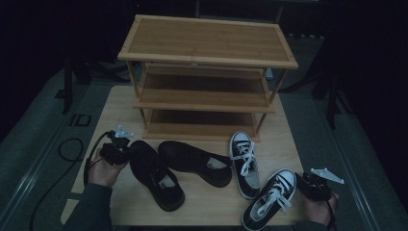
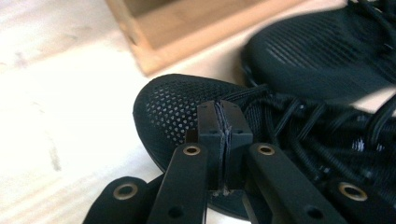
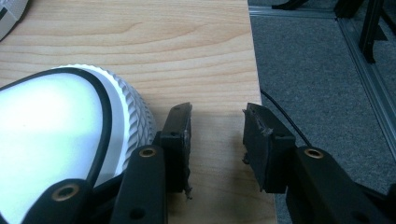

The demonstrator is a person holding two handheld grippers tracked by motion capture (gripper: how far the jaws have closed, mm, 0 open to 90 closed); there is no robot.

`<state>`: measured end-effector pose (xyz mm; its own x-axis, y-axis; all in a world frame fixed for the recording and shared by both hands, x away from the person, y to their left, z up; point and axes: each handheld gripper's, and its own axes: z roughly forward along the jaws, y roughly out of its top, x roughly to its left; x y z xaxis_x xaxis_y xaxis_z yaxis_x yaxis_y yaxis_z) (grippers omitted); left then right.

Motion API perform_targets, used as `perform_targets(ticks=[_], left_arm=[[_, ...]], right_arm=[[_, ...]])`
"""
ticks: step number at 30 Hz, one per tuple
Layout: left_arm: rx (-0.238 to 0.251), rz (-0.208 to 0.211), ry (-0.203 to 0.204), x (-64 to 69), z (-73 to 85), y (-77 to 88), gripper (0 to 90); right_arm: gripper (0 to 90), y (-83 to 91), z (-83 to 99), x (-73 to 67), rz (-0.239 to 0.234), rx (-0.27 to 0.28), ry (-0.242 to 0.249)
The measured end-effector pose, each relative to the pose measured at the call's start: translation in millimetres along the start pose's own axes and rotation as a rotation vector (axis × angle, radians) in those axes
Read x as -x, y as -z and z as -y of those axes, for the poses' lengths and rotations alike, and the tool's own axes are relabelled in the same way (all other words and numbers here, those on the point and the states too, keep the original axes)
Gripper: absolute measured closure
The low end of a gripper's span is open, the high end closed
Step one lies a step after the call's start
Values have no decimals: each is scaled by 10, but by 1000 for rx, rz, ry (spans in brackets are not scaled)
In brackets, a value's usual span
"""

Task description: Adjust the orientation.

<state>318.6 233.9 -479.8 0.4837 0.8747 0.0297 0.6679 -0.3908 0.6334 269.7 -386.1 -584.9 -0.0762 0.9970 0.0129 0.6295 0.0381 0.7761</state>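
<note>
On the light wooden table point(image 1: 279, 139), two black mesh shoes point(image 1: 154, 175) point(image 1: 195, 162) lie left of centre, in front of a three-shelf wooden rack point(image 1: 207, 43). Two black-and-white laced sneakers point(image 1: 245, 163) point(image 1: 269, 199) lie to the right. A hand holds my left gripper point(image 1: 125, 146) at the toe of the nearer black shoe. In the left gripper view that gripper point(image 2: 225, 133) is shut, pads pressed together over the shoe's toe point(image 2: 173, 112). My right gripper point(image 3: 217, 140) stands open over bare table, just right of a sneaker's white rubber toe cap point(image 3: 56, 140), with nothing between its jaws.
The rack's bottom rail point(image 2: 187, 32) lies just beyond the black shoes. The table's right edge runs close beside my right gripper point(image 1: 305, 179), with grey carpet point(image 3: 317, 70) and a cable below. Dark stand legs point(image 1: 332, 96) flank the table.
</note>
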Motion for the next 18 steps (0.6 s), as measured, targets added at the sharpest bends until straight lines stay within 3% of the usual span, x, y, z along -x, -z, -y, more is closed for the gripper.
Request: perform_targets(ticks=[7, 11, 14, 18], left_arm=[[-12, -5, 19, -99, -118, -83, 858], [-4, 45, 67, -108, -85, -55, 604], [23, 61, 83, -80, -52, -9, 509], [50, 51, 111, -17, -39, 76, 378]], right_arm=[[614, 0, 0, 1, 0, 1, 1], [614, 0, 0, 1, 0, 0, 1], [614, 0, 1, 1, 0, 1, 2], [613, 0, 1, 0, 1, 0, 1]])
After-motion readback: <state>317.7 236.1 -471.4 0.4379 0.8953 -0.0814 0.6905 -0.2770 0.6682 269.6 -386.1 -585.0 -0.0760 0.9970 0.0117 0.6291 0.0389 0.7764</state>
